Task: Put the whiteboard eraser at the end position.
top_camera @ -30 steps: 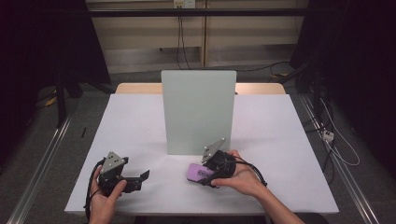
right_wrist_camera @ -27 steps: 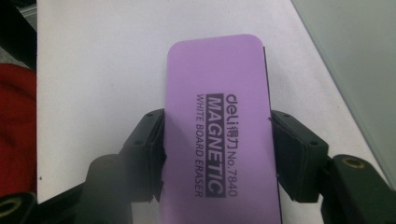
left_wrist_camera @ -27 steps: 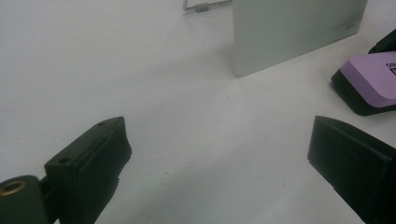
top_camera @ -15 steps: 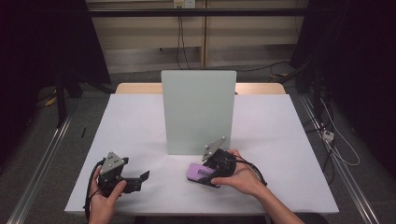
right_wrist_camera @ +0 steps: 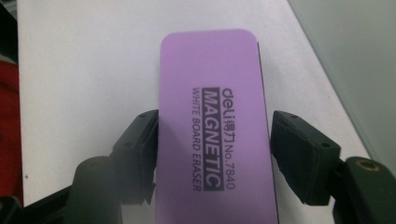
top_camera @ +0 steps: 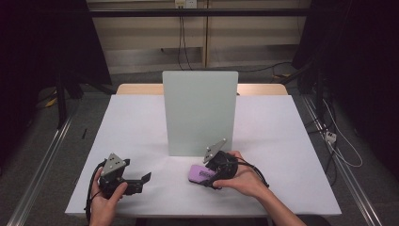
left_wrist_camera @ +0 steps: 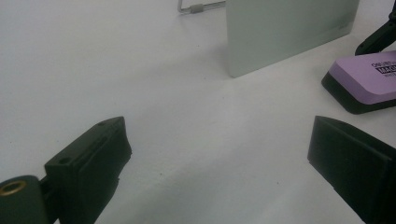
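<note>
Right gripper (top_camera: 203, 178), near the front edge of the white table (top_camera: 282, 141), straddling a purple whiteboard eraser (right_wrist_camera: 212, 135): jaws just been opening, one on each long side of the eraser. In the right gripper view, the left-hand jaw at or almost at the eraser's edge, the right-hand jaw standing clear of it with a strip of table between, so no pinch. Eraser flat on the table, lengthwise between the jaws, its far rounded end reaching past the tips.

Left gripper (top_camera: 147, 179), well apart to the left, held low over bare table, jaws spread wide with nothing between. Seen from there, the eraser (left_wrist_camera: 366, 79) ahead and off to the right.

Farther on, beyond both grippers, a pale green board (top_camera: 200, 113) standing upright mid-table, just behind the right gripper.
</note>
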Motion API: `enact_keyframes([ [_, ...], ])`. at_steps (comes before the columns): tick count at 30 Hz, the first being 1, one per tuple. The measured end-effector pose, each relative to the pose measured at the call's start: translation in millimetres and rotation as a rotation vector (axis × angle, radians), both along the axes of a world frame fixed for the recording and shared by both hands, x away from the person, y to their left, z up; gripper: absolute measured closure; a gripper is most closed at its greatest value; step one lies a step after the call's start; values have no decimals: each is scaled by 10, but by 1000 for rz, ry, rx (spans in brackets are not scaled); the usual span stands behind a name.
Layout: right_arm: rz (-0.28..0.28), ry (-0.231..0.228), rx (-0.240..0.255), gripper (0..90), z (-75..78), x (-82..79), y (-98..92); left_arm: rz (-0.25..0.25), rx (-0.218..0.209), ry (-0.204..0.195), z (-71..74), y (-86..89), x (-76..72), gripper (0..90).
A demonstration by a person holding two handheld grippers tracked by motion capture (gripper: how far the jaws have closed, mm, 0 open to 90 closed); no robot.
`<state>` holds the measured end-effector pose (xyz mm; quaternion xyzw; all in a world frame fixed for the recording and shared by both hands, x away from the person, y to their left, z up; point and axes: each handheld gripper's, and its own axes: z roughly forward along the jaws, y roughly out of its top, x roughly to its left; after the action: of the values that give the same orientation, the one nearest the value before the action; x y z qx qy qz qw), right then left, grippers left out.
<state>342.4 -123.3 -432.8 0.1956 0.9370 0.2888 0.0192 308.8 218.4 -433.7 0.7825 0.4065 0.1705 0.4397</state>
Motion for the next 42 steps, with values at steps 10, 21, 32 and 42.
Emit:
enact_keyframes([
  [10,-4,6,16,193,-11,-3,-2,-6,4,2,2,-6,11,53],
  [21,-14,15,61,93,29,2,-23,-7,7,2,-2,-7,16,53],
  [32,-89,-32,76,79,140,44,-82,-9,4,1,-2,-15,20,53],
  [42,-156,-58,113,89,201,52,-138,-6,5,0,0,-24,25,53],
])
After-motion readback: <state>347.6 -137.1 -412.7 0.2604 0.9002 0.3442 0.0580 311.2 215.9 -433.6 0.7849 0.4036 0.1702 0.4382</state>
